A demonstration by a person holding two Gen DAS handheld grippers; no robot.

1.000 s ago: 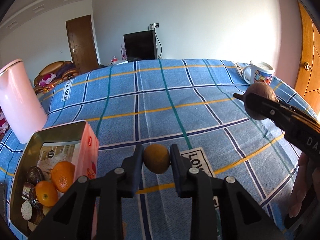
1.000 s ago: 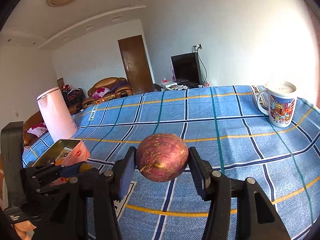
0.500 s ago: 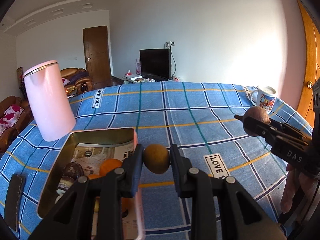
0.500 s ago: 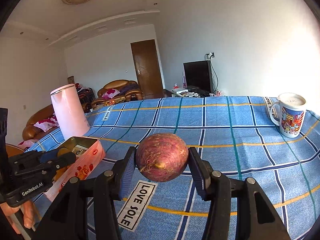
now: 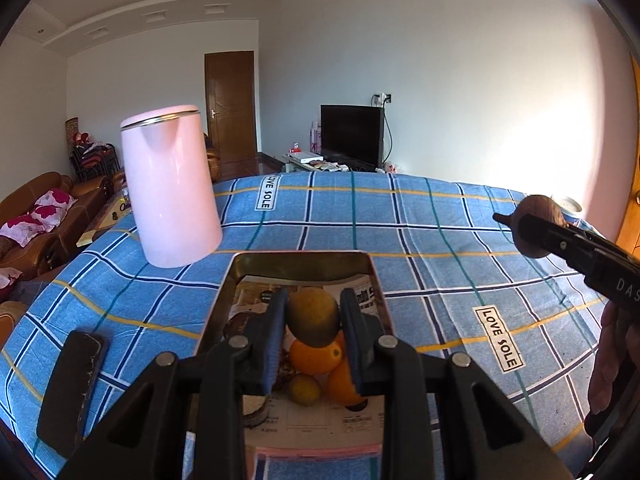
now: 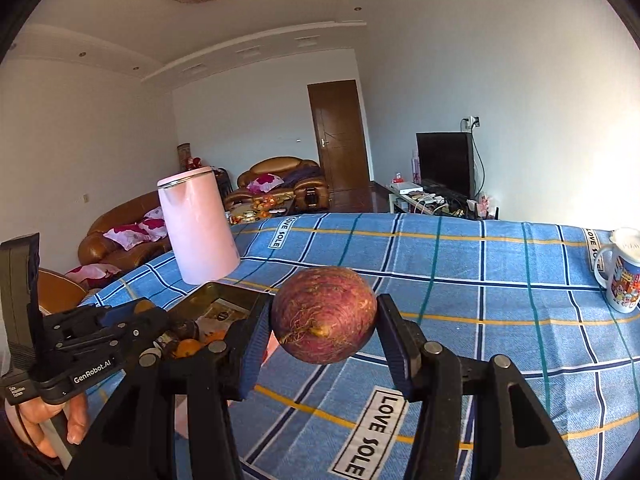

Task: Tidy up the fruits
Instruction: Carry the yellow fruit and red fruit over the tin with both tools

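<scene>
My left gripper (image 5: 314, 320) is shut on a yellow-green fruit (image 5: 313, 315) and holds it above the open metal tin (image 5: 300, 258). The tin holds oranges (image 5: 314, 356), a small yellow fruit (image 5: 305, 389) and dark round items. My right gripper (image 6: 324, 322) is shut on a round purple-red passion fruit (image 6: 324, 320), held above the blue checked cloth to the right of the tin (image 6: 224, 294). The right gripper with its fruit (image 5: 538, 228) shows at the right of the left wrist view. The left gripper (image 6: 132, 320) shows over the tin in the right wrist view.
A tall pink kettle (image 5: 170, 188) stands behind the tin on the left. A dark phone-like slab (image 5: 72, 386) lies left of the tin. A printed mug (image 6: 620, 270) stands at the far right of the table (image 6: 480, 280). Sofas and a TV are beyond.
My left gripper has carried the yellow-green fruit leftward from beside the tin to directly above it. My right gripper still holds the passion fruit and has swung slightly toward the tin.
</scene>
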